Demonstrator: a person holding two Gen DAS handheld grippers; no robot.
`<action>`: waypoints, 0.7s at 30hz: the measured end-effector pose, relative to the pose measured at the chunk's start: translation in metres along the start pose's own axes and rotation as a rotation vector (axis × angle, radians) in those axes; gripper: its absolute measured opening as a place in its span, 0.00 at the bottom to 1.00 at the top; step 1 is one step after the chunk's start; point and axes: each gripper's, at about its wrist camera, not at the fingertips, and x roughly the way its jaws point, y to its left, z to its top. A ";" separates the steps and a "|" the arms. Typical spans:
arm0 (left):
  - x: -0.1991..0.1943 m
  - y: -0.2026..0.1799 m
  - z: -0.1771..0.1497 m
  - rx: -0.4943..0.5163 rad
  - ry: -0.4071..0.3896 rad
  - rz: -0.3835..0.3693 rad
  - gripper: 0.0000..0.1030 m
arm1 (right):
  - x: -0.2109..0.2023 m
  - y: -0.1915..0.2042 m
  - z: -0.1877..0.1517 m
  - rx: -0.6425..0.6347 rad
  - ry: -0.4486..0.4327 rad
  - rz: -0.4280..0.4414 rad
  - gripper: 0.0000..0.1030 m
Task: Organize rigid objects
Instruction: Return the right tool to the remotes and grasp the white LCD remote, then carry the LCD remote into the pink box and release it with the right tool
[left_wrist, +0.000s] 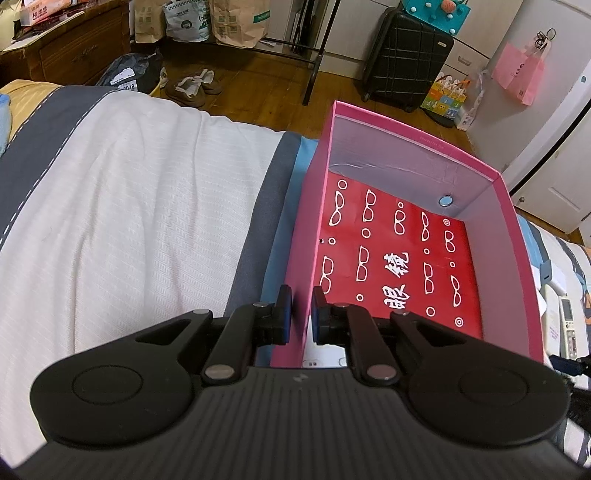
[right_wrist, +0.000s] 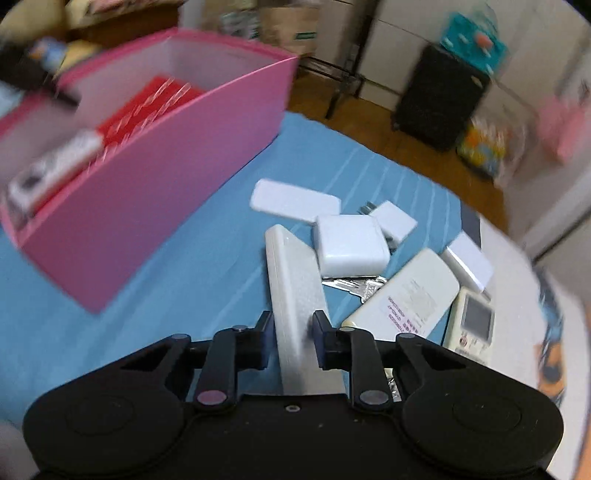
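My left gripper (left_wrist: 298, 314) is clamped on the near left wall of the open pink cardboard box (left_wrist: 506, 229), one finger outside and one inside. The box stands on the bed, beside the white textured bedspread (left_wrist: 129, 206). Its floor is a red printed sheet with white spectacle outlines (left_wrist: 399, 258). A small round silver disc (left_wrist: 446, 201) lies in the far right corner of the box.

My right gripper (right_wrist: 291, 332) is clamped on a long white rectangular plastic block (right_wrist: 295, 280). Both pads press its long sides, and the block points forward and away from me, tilted above the blue striped sheet (right_wrist: 184, 258).

The right wrist view is blurred. In it the pink box sits to the left, with a white and dark oblong object (right_wrist: 55, 170) lying inside it; I cannot identify that object.

Ahead of the held block lie the remaining items, close together:
- a flat white rounded slab (right_wrist: 293, 201);
- a square white power adapter (right_wrist: 351, 245);
- a smaller white plug adapter (right_wrist: 393, 221);
- a cream remote control lying face down (right_wrist: 406, 291);
- a cream remote control with a display (right_wrist: 472, 325);
- a white rectangular card or box (right_wrist: 469, 264);
- a crumpled silver foil wrapper (right_wrist: 354, 284), partly under the adapter.
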 end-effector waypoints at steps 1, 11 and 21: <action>0.000 -0.001 0.000 0.002 -0.001 0.000 0.09 | -0.002 -0.009 0.002 0.077 0.007 0.052 0.23; 0.000 0.000 0.001 0.001 -0.012 -0.001 0.08 | 0.010 -0.041 -0.007 0.342 0.056 0.225 0.21; -0.001 -0.001 0.000 0.003 0.006 0.002 0.08 | 0.044 -0.049 -0.004 0.396 0.091 0.291 0.34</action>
